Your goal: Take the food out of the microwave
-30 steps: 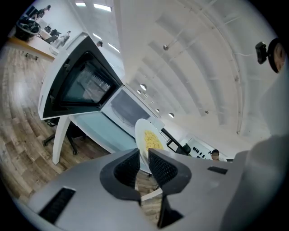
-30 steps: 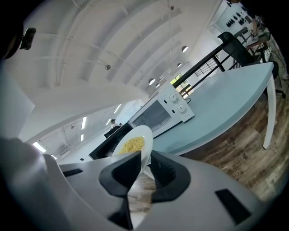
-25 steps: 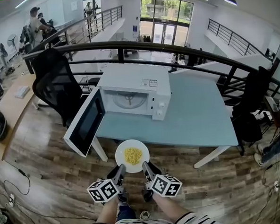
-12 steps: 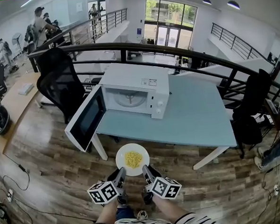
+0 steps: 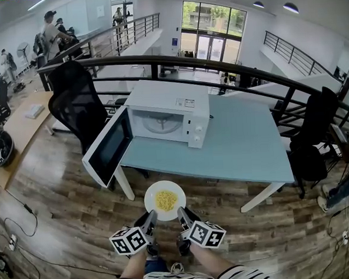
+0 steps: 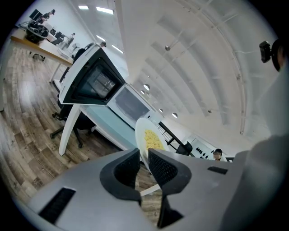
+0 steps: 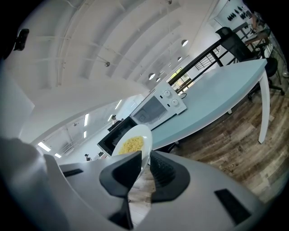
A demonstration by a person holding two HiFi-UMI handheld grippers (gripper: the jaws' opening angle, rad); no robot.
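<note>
Plate (image 5: 165, 199) of yellow food (image 5: 166, 198) was found outside the microwave (image 5: 168, 110), held level over the floor (image 5: 60, 202) just short of the near edge of the table (image 5: 239, 144). Left tongs (image 5: 150, 217) were clamped on the plate's near rim at its left, the rim pinched between the pads. Right tongs (image 5: 181, 213) were clamped on the same rim at its right, their jaws closing a little tighter on it. Compared with a second earlier, the plate had drawn slightly back from the table edge toward the person, and the gap of bare floor between plate and table had widened; the grip points on the rim looked unchanged. The microwave door (image 5: 107, 147) stood wide open, swung out past the table's left corner, and the turntable (image 5: 160, 124) inside was bare. In my judgement the removal itself was done: the food was clear of the oven. What remained was to set the plate down. A two-point hold on one side of the rim leaves the far side unsupported, so tipping is the risk.
</note>
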